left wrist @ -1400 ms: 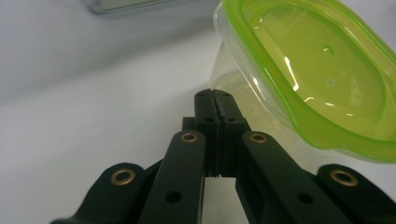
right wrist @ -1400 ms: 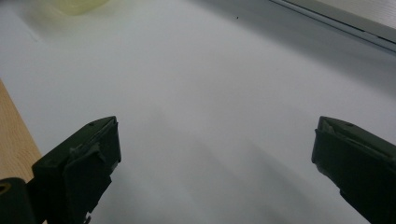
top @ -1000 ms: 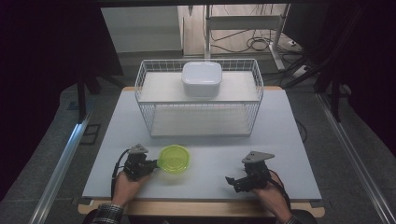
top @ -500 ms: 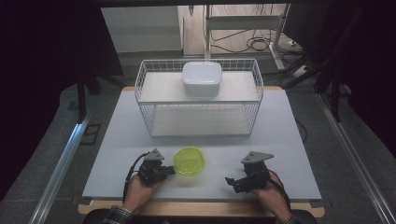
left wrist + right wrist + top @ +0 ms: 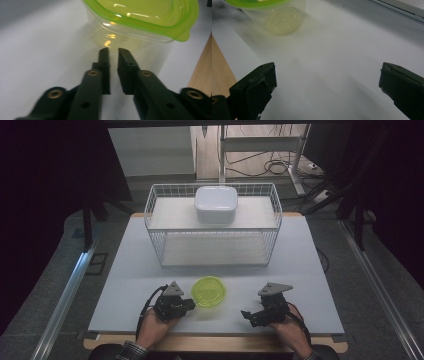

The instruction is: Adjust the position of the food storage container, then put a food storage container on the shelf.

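Note:
A clear round tub with a lime-green lid [image 5: 208,291] stands on the white table mat near the front edge. My left gripper [image 5: 192,304] lies just left of it, pointing right. In the left gripper view its jaws [image 5: 113,51] are shut with only a thin slit between them, and their tips are against the tub's clear wall [image 5: 135,37]. My right gripper [image 5: 246,315] rests to the right of the tub, apart from it. Its jaws [image 5: 328,68] are wide open over bare mat, with the tub [image 5: 279,20] farther off.
A white wire basket [image 5: 212,231] stands at the back middle of the table, with a white lidded box [image 5: 216,204] at its far side. The mat [image 5: 130,270] ends at a wooden table edge [image 5: 220,65] in front. Dark floor and metal rails flank the table.
The left gripper has moved right along the front of the table, and the green-lidded tub has slid right ahead of it. The right gripper has stayed put.

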